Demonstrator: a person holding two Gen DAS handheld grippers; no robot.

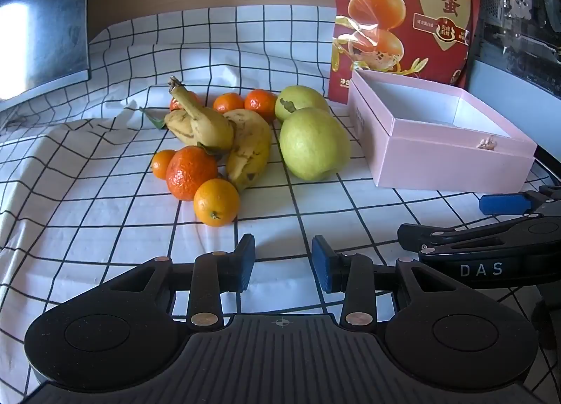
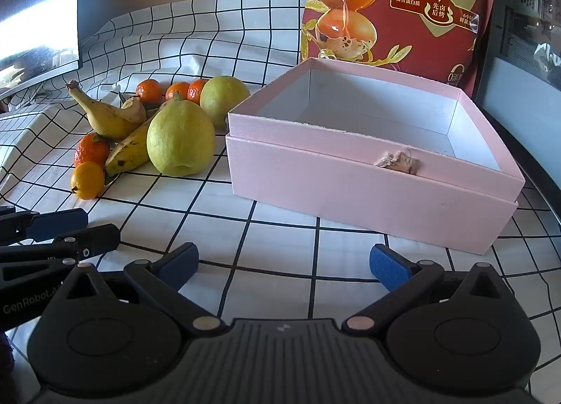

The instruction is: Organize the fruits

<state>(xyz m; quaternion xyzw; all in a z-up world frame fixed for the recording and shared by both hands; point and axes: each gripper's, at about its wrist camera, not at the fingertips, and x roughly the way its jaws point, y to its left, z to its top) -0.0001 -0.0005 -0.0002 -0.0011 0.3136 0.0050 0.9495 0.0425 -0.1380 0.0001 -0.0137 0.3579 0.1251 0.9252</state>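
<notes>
A heap of fruit lies on the checked cloth: bananas [image 1: 224,130] [image 2: 115,123], two green pears [image 1: 312,144] [image 2: 180,139], a large orange [image 1: 191,172] and several small oranges [image 1: 216,202] [image 2: 87,180]. An empty pink box [image 1: 438,155] [image 2: 371,172] stands to their right. My left gripper [image 1: 283,264] is open and empty, just in front of the fruit. My right gripper [image 2: 283,264] is open and empty, in front of the box; it also shows at the right of the left wrist view [image 1: 498,221].
A tall red snack bag [image 1: 403,11] [image 2: 396,4] stands behind the box. A dark monitor [image 1: 38,25] is at the far left. The checked cloth [image 1: 87,228] is rumpled behind the fruit. A dark appliance [image 2: 526,53] is at the right.
</notes>
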